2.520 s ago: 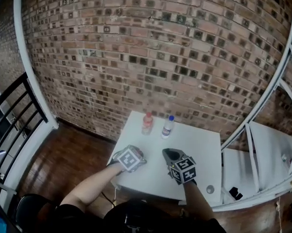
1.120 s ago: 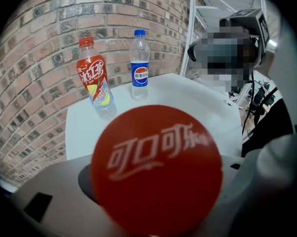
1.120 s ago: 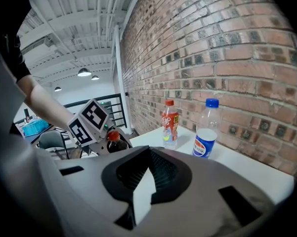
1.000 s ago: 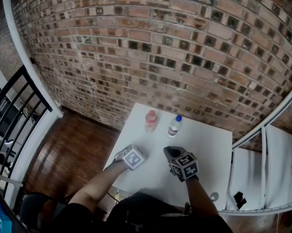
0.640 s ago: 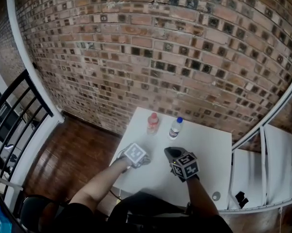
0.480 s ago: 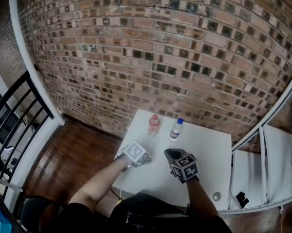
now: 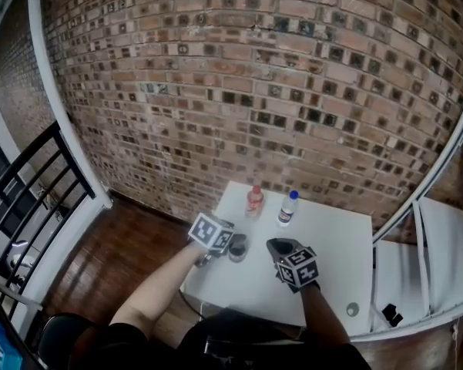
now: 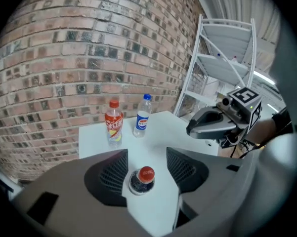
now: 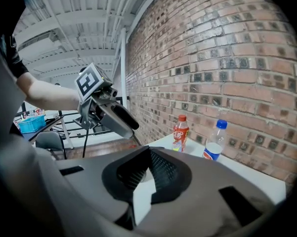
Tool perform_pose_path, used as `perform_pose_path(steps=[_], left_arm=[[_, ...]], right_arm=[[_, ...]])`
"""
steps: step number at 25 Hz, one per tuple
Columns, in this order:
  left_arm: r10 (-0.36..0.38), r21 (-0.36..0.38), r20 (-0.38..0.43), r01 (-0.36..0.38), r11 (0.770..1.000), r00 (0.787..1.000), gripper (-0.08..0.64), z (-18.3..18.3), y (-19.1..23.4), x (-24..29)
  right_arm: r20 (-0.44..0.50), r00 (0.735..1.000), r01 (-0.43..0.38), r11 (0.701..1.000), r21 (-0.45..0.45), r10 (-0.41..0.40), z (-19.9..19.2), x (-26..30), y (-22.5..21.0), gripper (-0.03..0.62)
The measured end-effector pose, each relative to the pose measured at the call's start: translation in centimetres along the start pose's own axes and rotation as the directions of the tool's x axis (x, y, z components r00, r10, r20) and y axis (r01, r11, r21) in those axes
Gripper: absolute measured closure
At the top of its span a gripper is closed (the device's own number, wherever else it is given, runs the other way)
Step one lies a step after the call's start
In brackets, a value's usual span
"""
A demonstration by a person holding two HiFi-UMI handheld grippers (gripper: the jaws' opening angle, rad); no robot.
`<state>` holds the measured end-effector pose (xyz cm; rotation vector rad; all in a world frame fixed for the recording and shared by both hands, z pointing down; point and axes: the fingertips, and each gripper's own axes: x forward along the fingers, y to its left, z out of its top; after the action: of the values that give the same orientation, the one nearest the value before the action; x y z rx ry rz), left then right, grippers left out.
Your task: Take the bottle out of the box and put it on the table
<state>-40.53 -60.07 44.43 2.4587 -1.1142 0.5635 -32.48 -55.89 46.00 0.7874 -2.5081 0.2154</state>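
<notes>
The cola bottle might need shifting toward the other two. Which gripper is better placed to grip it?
Left. The left gripper hangs over the cola bottle, its jaws apart, just closing somewhat, the cap between them untouched. The right gripper is shut and off to the side.

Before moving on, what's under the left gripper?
The cola bottle stands on the table below the left gripper, whose jaws just closed partway with nothing between them. Its shoulders hide its base.

Rough brick wall (image 7: 293, 91), smooth white table (image 7: 339, 245), glossy wood floor (image 7: 115, 253), clear plastic cola bottle (image 8: 141, 180)
</notes>
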Motion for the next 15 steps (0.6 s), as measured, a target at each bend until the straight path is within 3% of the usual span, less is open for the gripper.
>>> perform_pose_path(steps=[2, 3, 7, 12, 15], left_arm=[[0.015, -0.008, 0.109, -0.014, 1.0, 0.994, 0.381, 1.3, 0.0, -2.4], [0.022, -0.002, 0.168, -0.022, 1.0, 0.986, 0.389, 1.9, -0.2, -3.7], [0.083, 0.001, 0.358, -0.089, 0.996, 0.93, 0.555, 3.5, 0.0, -8.8], [0.135, -0.06, 0.456, -0.12, 0.991, 0.88, 0.557, 2.6, 1.0, -12.8], [0.16, -0.069, 0.521, -0.145, 0.987, 0.839, 0.557, 3.0, 1.2, -15.0]], right_arm=[[0.013, 1.0, 0.006, 1.0, 0.023, -0.006, 0.0, -0.6, 0.3, 0.591], [0.028, 1.0, 0.007, 0.999, 0.046, -0.008, 0.2, -1.0, 0.4, 0.591], [0.128, 0.992, 0.002, 0.987, 0.163, -0.023, 1.3, -3.0, 0.6, 0.591], [0.202, 0.975, 0.053, 0.975, 0.216, -0.098, 1.5, -5.8, 1.3, 0.591], [0.23, 0.958, 0.115, 0.966, 0.231, -0.169, 1.5, -8.1, 1.8, 0.591]])
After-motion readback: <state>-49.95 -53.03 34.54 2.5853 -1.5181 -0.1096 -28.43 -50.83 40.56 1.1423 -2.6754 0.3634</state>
